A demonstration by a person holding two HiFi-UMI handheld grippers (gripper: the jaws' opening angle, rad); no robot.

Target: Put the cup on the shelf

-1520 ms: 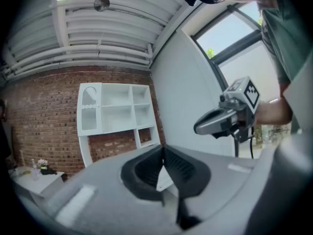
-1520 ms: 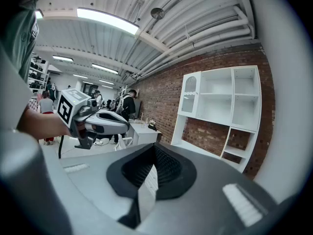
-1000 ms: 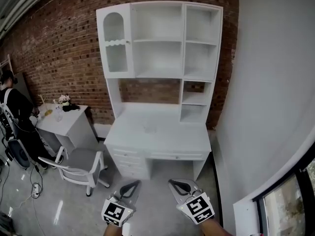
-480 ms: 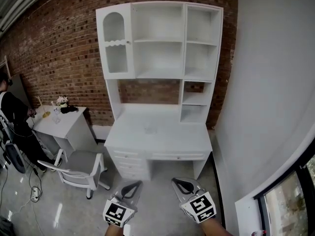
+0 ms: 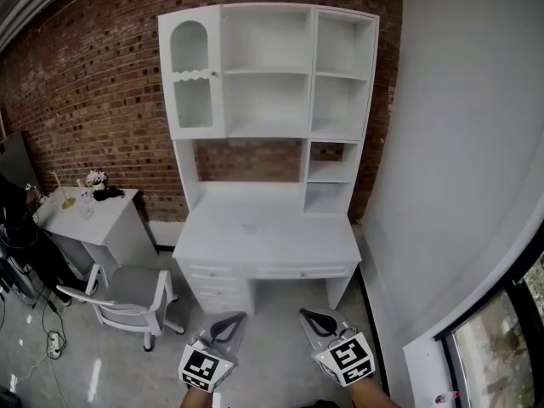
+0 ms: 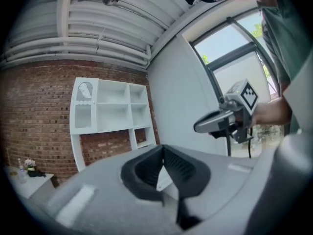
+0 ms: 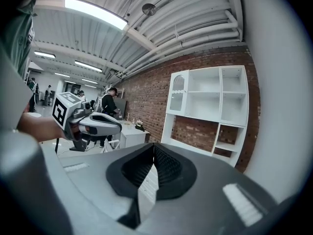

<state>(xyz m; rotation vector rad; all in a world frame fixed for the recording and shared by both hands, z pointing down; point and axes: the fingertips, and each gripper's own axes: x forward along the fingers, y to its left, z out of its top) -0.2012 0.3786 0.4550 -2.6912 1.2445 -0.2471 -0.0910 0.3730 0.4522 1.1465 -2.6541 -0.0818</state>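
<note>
Two grey plastic grippers are held low: the left gripper [image 5: 228, 321] and the right gripper [image 5: 313, 321]. Each is pressed shut on nothing, ribbed black pads [image 7: 168, 166] together. Farther off, what looks like one small clear cup [image 5: 252, 226] is seen near the middle of the smooth white desk [image 5: 297, 238]. One boxy white shelf [image 5: 268, 45] is set along the desk's back edge, against a rough red brick wall [image 5: 85, 83].

Office space — brick wall [image 5: 85, 100], desk [image 5: 272, 238], chair [image 5: 129, 284].

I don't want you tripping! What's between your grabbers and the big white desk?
Nothing: in the head view only bare grey floor lies between the left gripper, the right gripper and the desk.
</note>
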